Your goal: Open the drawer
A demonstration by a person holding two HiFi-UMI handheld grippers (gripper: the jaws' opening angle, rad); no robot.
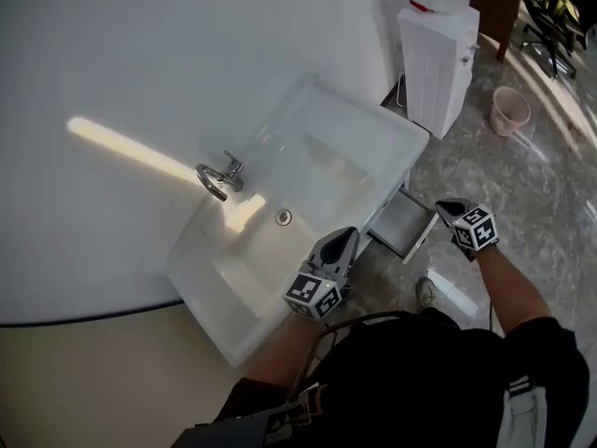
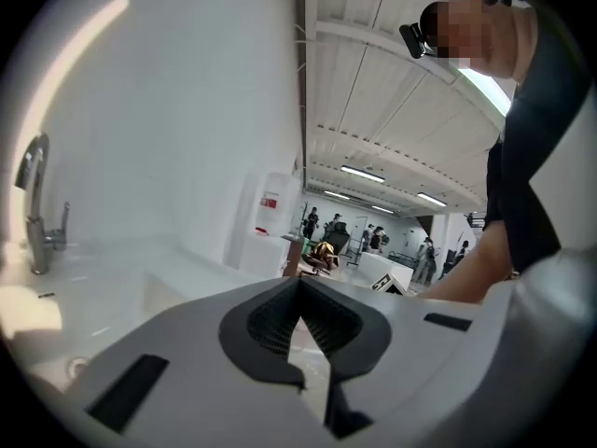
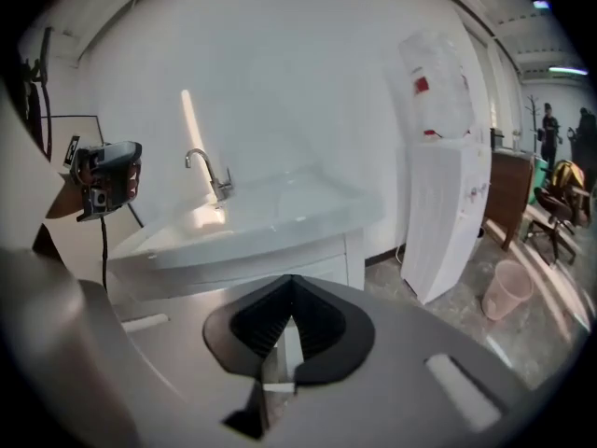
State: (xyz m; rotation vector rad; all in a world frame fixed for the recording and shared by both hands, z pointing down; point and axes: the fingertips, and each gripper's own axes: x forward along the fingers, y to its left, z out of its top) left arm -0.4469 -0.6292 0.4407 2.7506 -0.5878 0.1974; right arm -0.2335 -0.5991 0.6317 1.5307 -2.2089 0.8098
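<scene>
The drawer (image 1: 403,222), a shallow grey rectangular box, stands pulled out under the glossy white basin (image 1: 366,119), at centre right. The left gripper (image 1: 341,243) and the right gripper (image 1: 450,209) both keep their ribbed dark jaws pressed together.

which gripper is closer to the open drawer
The right gripper: its tip is just beside the open drawer's front, while the left gripper sits over the sink's front edge, farther from it.

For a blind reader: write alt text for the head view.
Seen from above, a white sink with a chrome tap stands against a wall, a drawer pulled out below it. The left gripper and right gripper hang near the drawer.
</scene>
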